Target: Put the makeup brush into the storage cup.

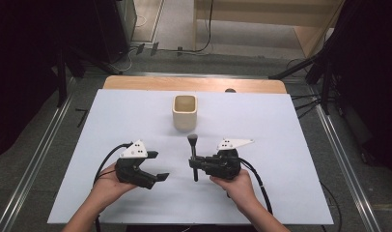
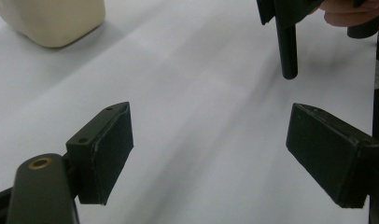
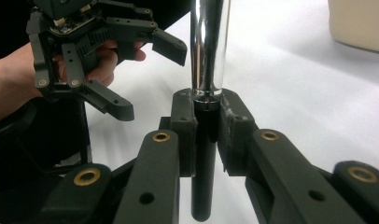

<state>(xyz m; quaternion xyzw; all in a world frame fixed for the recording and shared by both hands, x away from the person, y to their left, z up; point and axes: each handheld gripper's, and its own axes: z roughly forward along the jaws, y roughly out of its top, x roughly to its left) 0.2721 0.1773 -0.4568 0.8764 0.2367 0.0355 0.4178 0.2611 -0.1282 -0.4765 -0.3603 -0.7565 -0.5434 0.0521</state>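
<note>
Your right hand-held gripper [image 1: 196, 163] pinches a black brush [image 1: 193, 157] by its handle, jaws pressed on it, bristle end pointing away from you. Your left hand-held gripper [image 1: 156, 166] sits beside it, jaws spread, holding nothing. Beyond both, a cream cup [image 1: 185, 112] stands upright on the white bench [image 1: 281, 159].

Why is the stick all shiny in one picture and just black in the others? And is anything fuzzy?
In the right gripper view the brush has a metal part that mirrors the light, so it glares; below it the handle is black. In the left gripper view only that black handle end shows, and the cup looks slightly soft. In the high view the table is evenly lit, its surroundings dark.
</note>
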